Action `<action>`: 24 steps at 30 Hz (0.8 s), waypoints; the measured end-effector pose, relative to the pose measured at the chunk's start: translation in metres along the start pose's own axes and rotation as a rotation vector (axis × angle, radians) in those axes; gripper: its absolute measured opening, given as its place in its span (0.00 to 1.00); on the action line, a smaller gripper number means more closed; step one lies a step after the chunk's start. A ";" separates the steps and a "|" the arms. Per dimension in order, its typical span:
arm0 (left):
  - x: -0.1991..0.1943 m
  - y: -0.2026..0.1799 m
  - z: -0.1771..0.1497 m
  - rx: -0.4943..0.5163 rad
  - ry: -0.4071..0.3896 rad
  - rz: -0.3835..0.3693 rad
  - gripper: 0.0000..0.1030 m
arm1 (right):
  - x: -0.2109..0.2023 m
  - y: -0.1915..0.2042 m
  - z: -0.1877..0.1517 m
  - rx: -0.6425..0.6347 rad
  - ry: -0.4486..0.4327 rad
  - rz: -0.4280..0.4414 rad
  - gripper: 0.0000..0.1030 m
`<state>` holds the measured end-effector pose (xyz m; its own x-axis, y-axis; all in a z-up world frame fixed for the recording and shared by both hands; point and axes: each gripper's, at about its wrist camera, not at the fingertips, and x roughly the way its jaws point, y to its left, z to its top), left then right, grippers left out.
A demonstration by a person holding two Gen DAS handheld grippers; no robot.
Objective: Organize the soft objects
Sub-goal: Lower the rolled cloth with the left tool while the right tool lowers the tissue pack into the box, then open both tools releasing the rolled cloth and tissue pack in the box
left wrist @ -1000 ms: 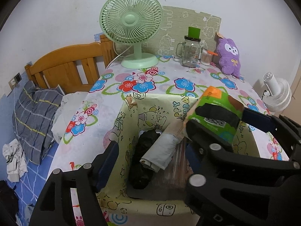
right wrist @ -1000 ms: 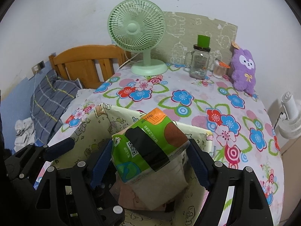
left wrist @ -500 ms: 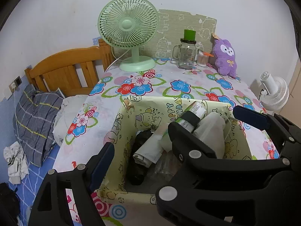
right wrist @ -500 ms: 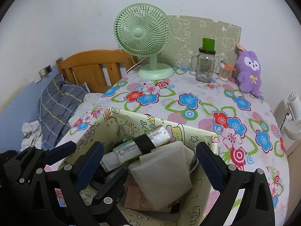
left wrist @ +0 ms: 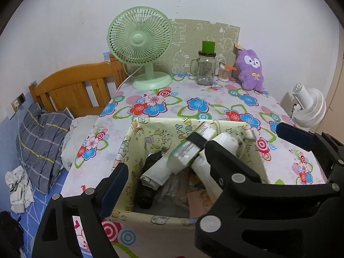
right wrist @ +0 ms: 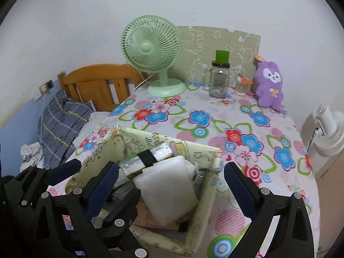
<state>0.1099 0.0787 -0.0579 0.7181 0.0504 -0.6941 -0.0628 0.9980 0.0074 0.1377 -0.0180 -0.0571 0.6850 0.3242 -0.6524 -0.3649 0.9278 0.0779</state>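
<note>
A pale yellow cartoon-print fabric box [left wrist: 137,142] stands on the flowered table, also in the right wrist view [right wrist: 206,193]. A green and white tissue pack with a black band [left wrist: 189,148] [right wrist: 146,159] lies tilted inside on a white soft pack [right wrist: 169,189], beside a grey roll [left wrist: 157,172] and a black bundle [left wrist: 148,178]. My left gripper [left wrist: 200,157] is open around the box. My right gripper [right wrist: 172,180] is open above the box, holding nothing. A purple plush rabbit [left wrist: 250,71] [right wrist: 269,83] sits at the table's back right.
A green desk fan [left wrist: 142,49], a glass jar with a green lid [left wrist: 205,66] and a small cup of swabs [left wrist: 223,71] stand at the back. A wooden headboard [left wrist: 71,88] and a striped pillow [left wrist: 40,137] lie left. A white fan [left wrist: 309,107] stands right.
My right gripper has opened and let the tissue pack go into the box. It has drawn back and up. The left gripper has also pulled back from the box.
</note>
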 end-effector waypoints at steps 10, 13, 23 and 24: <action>-0.021 -0.028 0.003 0.031 -0.046 -0.006 0.91 | -0.035 -0.025 -0.004 0.030 -0.047 -0.064 0.97; -0.028 -0.037 0.004 0.039 -0.060 -0.006 0.93 | -0.047 -0.033 -0.006 0.034 -0.061 -0.082 0.97; -0.054 -0.067 0.005 0.068 -0.115 -0.005 0.99 | -0.089 -0.061 -0.014 0.068 -0.125 -0.142 0.97; -0.057 -0.069 0.005 0.069 -0.120 -0.005 1.00 | -0.093 -0.064 -0.014 0.071 -0.132 -0.146 0.97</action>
<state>0.0772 0.0069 -0.0154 0.7962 0.0451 -0.6033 -0.0139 0.9983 0.0562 0.0881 -0.1100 -0.0122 0.8055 0.2024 -0.5570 -0.2134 0.9759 0.0461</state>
